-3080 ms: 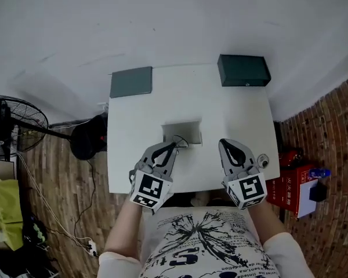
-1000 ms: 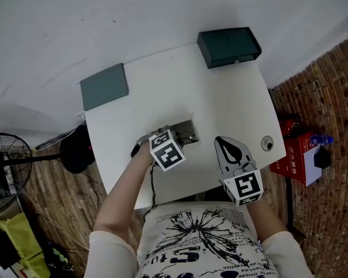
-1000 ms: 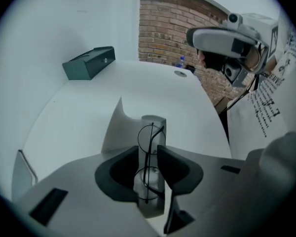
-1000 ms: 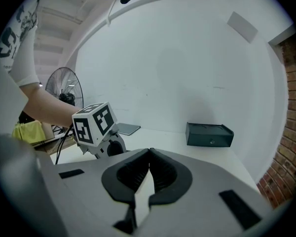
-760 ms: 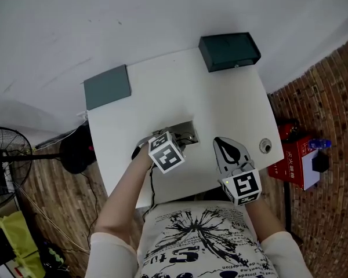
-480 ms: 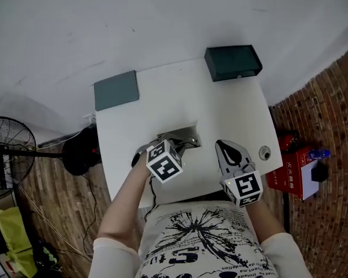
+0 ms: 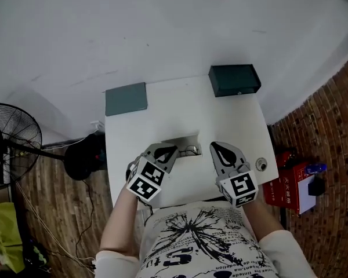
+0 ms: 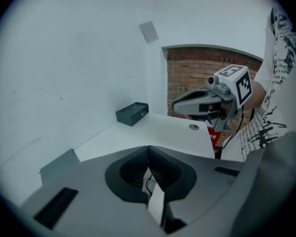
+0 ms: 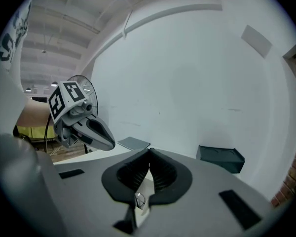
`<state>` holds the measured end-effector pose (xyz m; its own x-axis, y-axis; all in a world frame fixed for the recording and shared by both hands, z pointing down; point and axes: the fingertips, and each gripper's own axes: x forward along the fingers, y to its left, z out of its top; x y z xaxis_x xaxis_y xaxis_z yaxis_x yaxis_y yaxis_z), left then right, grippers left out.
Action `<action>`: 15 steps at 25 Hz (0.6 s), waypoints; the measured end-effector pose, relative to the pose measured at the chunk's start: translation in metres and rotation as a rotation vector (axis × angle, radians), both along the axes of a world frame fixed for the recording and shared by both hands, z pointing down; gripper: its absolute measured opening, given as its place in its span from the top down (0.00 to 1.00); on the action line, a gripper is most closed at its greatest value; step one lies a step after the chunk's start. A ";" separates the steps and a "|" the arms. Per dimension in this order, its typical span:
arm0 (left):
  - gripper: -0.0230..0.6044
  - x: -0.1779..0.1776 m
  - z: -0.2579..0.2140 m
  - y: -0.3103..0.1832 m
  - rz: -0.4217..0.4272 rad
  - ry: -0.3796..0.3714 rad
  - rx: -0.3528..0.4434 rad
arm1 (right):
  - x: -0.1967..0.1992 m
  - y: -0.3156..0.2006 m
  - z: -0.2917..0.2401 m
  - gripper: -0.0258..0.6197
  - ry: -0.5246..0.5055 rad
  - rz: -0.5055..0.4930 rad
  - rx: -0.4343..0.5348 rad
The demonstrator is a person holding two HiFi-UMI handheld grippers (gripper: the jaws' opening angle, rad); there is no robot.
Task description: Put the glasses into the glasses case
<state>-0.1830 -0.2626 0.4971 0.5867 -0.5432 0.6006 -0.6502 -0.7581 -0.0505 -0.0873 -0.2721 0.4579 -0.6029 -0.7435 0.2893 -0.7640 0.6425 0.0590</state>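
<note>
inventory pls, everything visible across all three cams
table: 1, white, centre
glasses case: 1, grey, open, near middle of the table
glasses: 1, thin dark frame, at the case, mostly hidden
flat box: 1, grey-green, far left corner of the table
latched box: 1, dark green, far right corner of the table
grommet: 1, metal, near the table's right edge
fan: 1, black, on the floor at left
red box: 1, red, on the floor at right
shirt: 1, white with black print, bottom of the head view
left gripper: 1, grey, shut, empty, left of the case
right gripper: 1, grey, shut, empty, right of the case
</note>
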 end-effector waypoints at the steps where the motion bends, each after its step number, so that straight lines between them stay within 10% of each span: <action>1: 0.94 -0.003 -0.011 0.001 -0.022 0.023 0.032 | -0.002 0.000 -0.003 0.94 -0.005 -0.007 0.005; 15: 0.94 -0.078 -0.100 0.031 -0.367 0.282 0.344 | -0.015 0.005 -0.038 0.94 -0.108 -0.068 0.072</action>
